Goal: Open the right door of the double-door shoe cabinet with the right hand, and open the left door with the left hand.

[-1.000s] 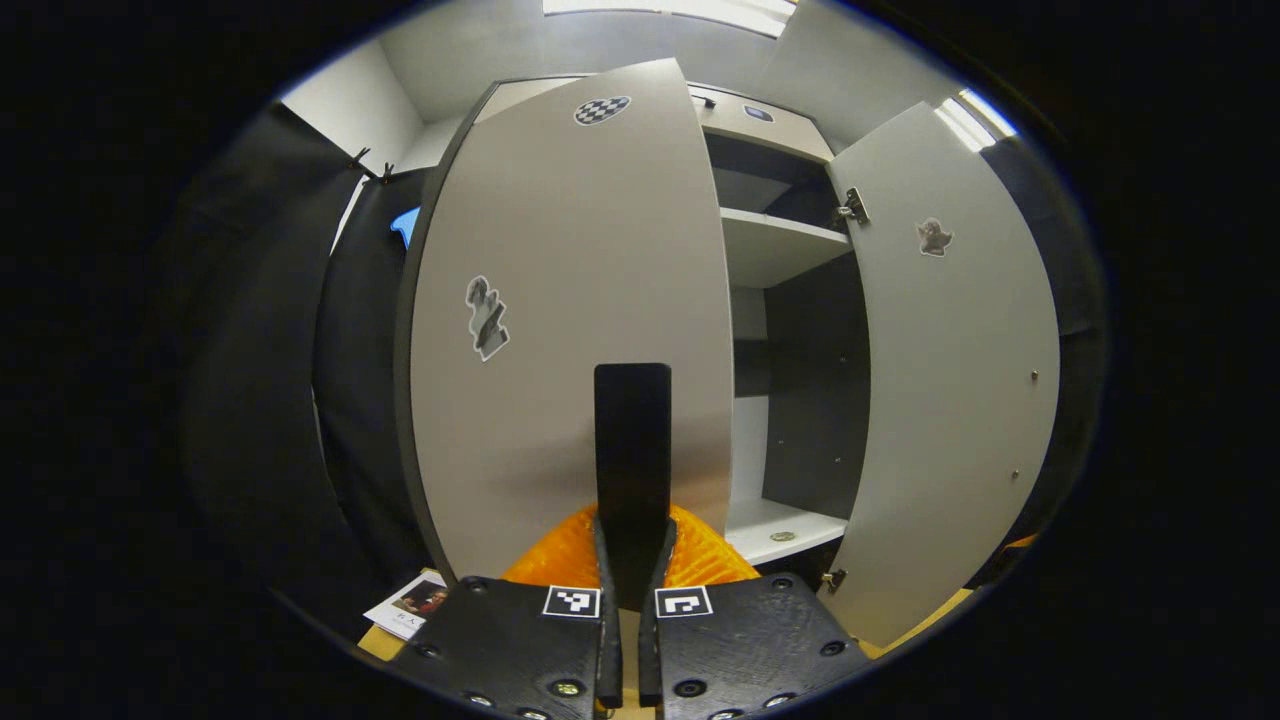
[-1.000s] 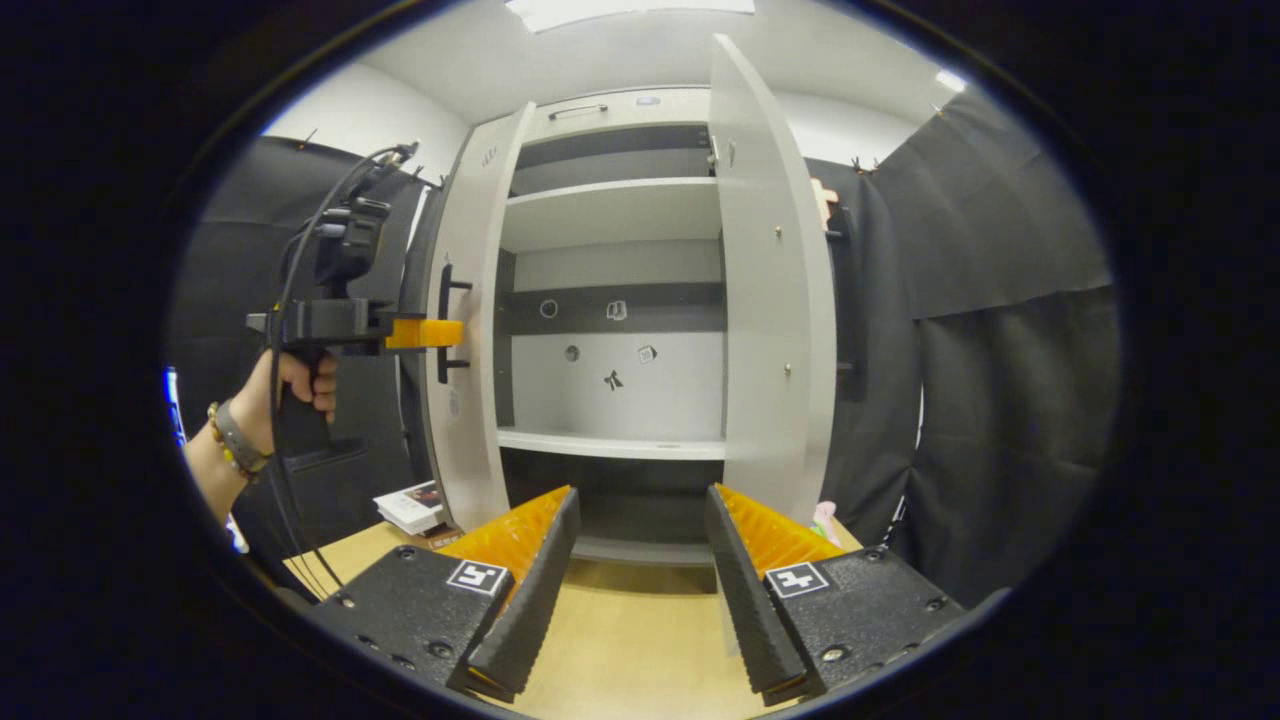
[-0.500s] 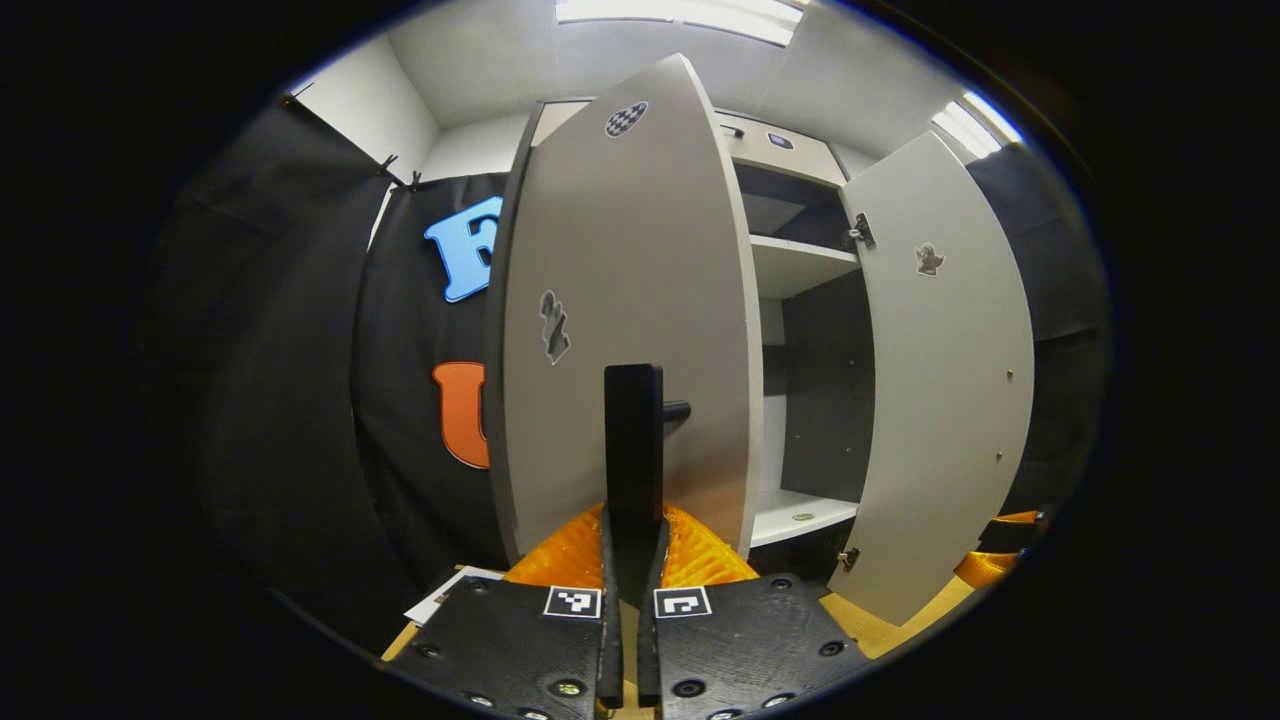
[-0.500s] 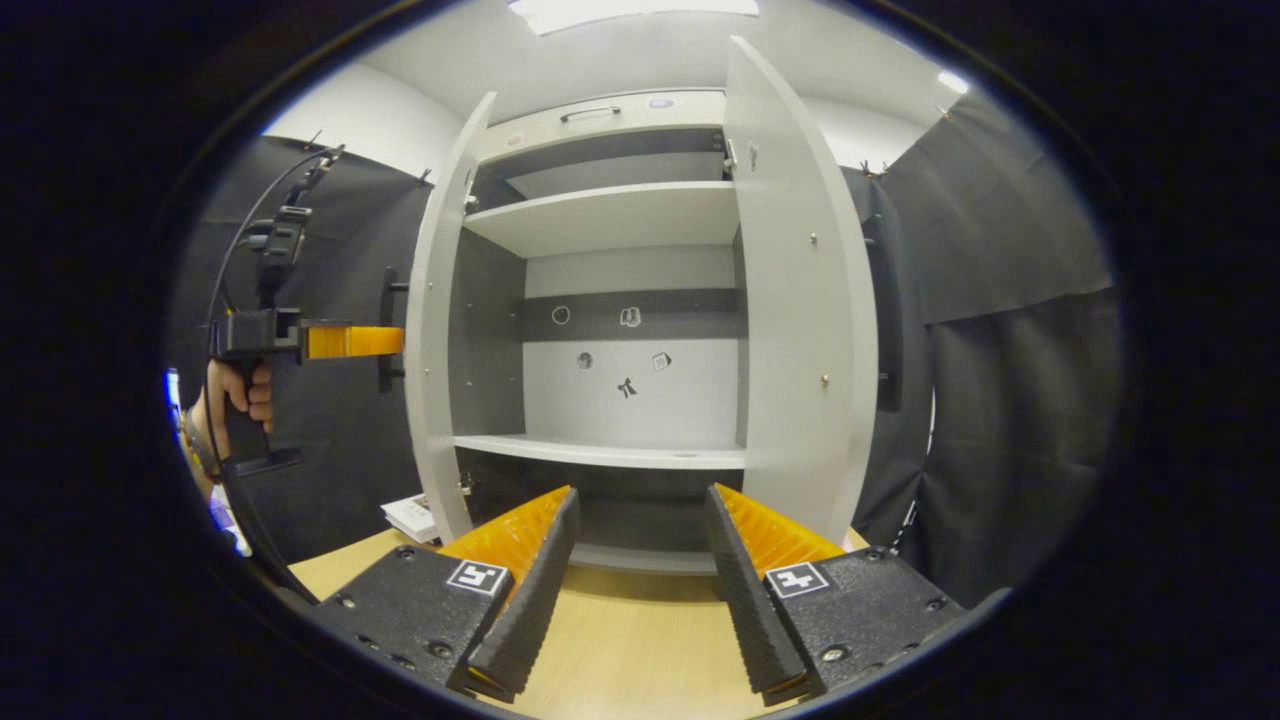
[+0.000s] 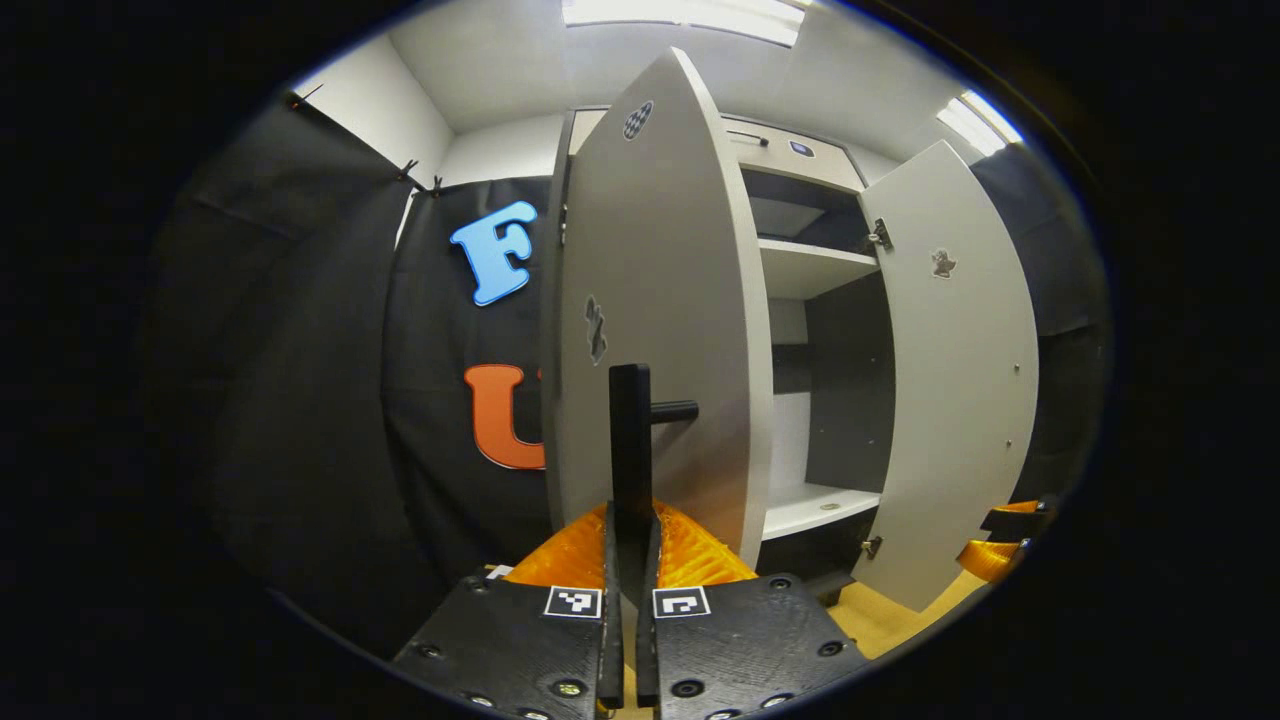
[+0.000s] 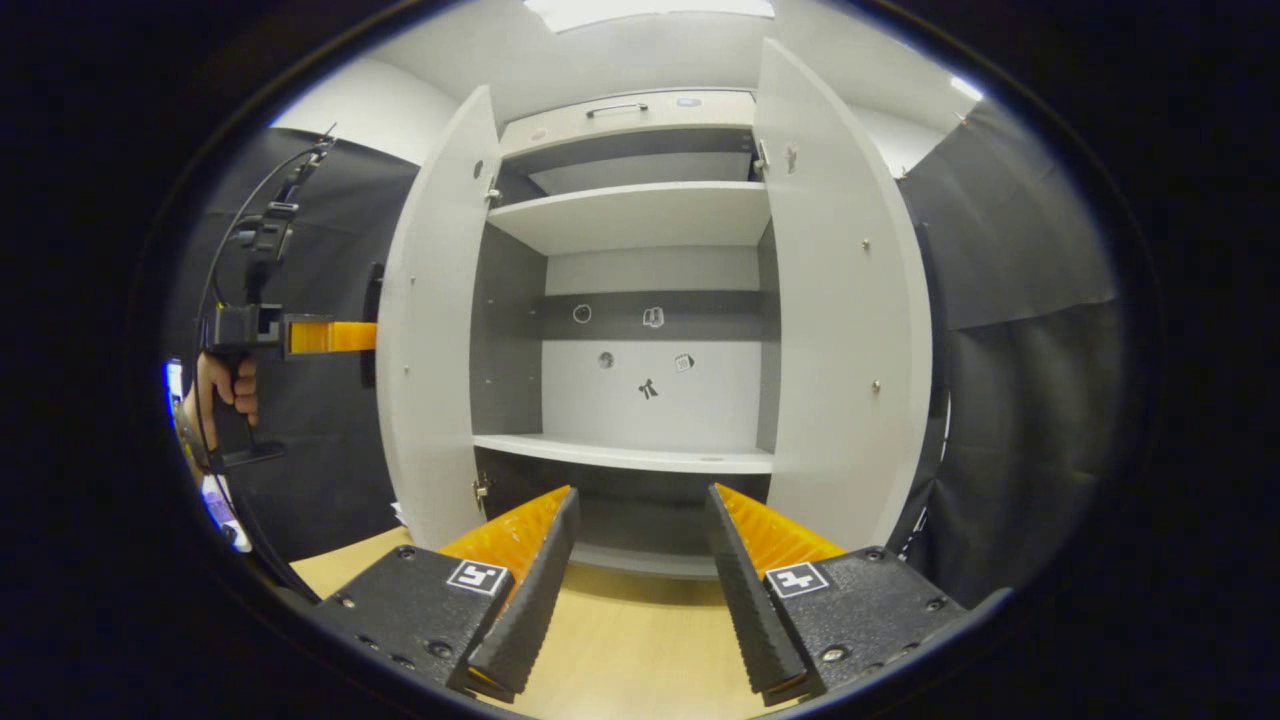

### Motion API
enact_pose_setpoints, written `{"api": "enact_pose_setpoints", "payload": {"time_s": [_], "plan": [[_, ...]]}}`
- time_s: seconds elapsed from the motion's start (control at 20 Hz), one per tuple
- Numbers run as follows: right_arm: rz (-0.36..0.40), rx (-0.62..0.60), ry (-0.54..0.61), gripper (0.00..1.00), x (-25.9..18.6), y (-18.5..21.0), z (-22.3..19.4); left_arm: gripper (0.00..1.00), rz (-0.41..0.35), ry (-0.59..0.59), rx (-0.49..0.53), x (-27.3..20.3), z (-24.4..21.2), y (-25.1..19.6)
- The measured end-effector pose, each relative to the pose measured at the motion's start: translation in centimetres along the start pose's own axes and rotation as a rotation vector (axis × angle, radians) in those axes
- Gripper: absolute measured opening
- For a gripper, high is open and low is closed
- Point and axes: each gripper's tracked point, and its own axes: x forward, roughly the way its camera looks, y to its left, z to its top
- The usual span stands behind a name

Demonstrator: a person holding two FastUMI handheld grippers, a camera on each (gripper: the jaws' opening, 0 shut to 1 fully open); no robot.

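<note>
Risk of over-swing — left door (image 5: 655, 330) of the shoe cabinet (image 6: 640, 240) at the tabletop's (image 6: 630, 660) far edge, swung well outward, its black handle (image 5: 630, 440) pinched between the closed-in left gripper (image 5: 630, 540). Pulled past the hinge stop, likely strained hinges or a slipped grip. Right gripper (image 6: 640, 560) spread wide, holding nothing, facing the shelves; right door (image 6: 840, 330) open — little to snag there.

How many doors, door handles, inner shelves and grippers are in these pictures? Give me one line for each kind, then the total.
Doors: 2, the left door and the right door, both open.
Door handles: 1 countable, the black handle, jaws of the left gripper shut on it.
Inner shelves: 2, upper shelf and lower shelf.
Grippers: 2, with the right gripper.
Total: 7.
</note>
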Motion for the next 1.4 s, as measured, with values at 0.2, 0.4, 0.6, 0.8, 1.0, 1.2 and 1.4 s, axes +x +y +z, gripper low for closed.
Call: {"api": "enact_pose_setpoints", "payload": {"time_s": [0.2,0.4,0.6,0.8,1.0,1.2,1.4], "plan": [[0.007,0.010,0.010,0.80,0.5,0.5,-0.2,0.01,0.122,0.011,0.052,-0.6,-0.8,4.8],[0.011,0.000,0.024,0.82,0.7,1.0,-0.6,0.01,0.094,0.004,-0.058,-0.6,-1.2,6.0],[0.000,0.001,0.033,0.80,0.5,1.0,-1.0,0.00,0.088,0.002,-0.004,-1.4,-1.3,6.6],[-0.014,0.007,0.051,0.82,0.5,0.6,-1.5,0.00,0.117,0.003,0.043,-4.2,-1.8,7.1],[-0.040,0.028,0.041,0.80,0.3,0.4,-2.0,0.00,0.084,0.013,-0.052,-8.5,-3.7,4.4],[-0.055,0.035,0.006,0.82,-0.2,-0.1,-1.6,0.00,-0.039,0.016,-0.134,-8.3,-5.3,-2.8],[-0.062,0.042,-0.001,0.80,-0.7,-1.0,-1.6,0.00,-0.092,-0.078,-0.114,-4.2,-5.8,-9.1]]}}
